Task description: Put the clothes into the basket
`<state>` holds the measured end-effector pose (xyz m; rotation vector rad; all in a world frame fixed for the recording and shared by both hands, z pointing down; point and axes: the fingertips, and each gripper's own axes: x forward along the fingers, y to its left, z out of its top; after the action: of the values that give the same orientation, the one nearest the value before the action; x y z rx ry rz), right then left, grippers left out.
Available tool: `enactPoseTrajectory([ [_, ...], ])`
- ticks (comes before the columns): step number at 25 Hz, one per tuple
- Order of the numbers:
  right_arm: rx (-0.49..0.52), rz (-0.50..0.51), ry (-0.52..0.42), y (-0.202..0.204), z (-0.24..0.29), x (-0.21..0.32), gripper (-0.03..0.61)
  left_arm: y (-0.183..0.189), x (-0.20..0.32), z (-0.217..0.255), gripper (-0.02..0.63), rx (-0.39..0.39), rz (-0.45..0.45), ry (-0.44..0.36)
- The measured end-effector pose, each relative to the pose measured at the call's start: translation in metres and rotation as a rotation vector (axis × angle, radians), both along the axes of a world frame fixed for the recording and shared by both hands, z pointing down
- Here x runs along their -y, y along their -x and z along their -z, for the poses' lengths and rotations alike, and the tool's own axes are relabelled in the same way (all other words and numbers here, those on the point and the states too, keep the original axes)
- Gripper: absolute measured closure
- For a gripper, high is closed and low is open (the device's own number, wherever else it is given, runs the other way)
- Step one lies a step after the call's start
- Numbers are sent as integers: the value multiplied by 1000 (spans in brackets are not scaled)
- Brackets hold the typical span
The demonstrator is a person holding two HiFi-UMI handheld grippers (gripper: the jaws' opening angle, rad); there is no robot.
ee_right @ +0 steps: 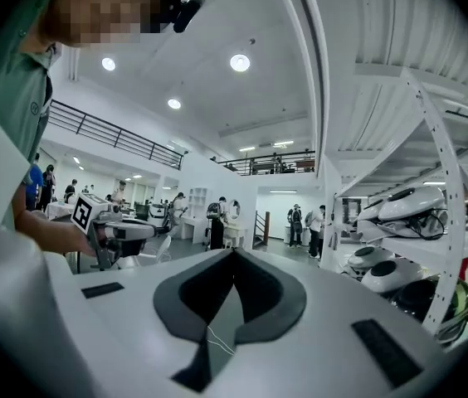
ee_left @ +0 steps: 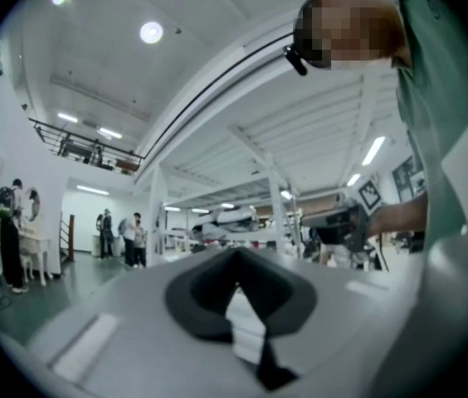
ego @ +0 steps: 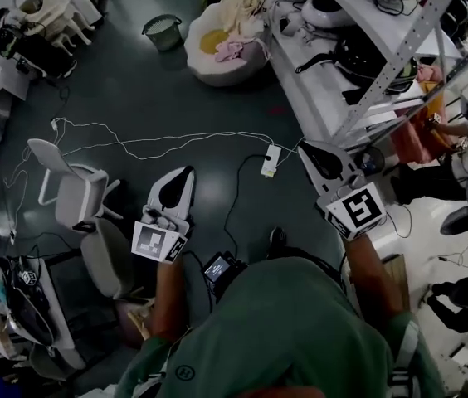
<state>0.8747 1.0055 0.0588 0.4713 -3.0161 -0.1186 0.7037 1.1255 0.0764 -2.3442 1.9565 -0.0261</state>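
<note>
White basket (ego: pixel 217 73) at the top of the head view, with clothes (ego: pixel 230 50) in it: yellow, pink, cream, perhaps more in this dim light. The gripper views miss it, looking level across the hall. Left gripper (ego: pixel 186 174) and right gripper (ego: pixel 305 148) are pressed together, empty, well short of the basket.

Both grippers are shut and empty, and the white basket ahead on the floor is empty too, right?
No. The head view shows the white basket already holds clothes, yellow, pink and cream. The left gripper and right gripper are indeed shut and empty.
</note>
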Motion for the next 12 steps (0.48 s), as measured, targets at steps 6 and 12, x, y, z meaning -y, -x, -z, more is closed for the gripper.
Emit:
enactPoseTrajectory([
  [6,36,77,-39,21,8,51,574,4,49,13,609,27,50,-32],
  [12,8,87,22,50,-12,95,574,35,87,10,609,32,78,0],
])
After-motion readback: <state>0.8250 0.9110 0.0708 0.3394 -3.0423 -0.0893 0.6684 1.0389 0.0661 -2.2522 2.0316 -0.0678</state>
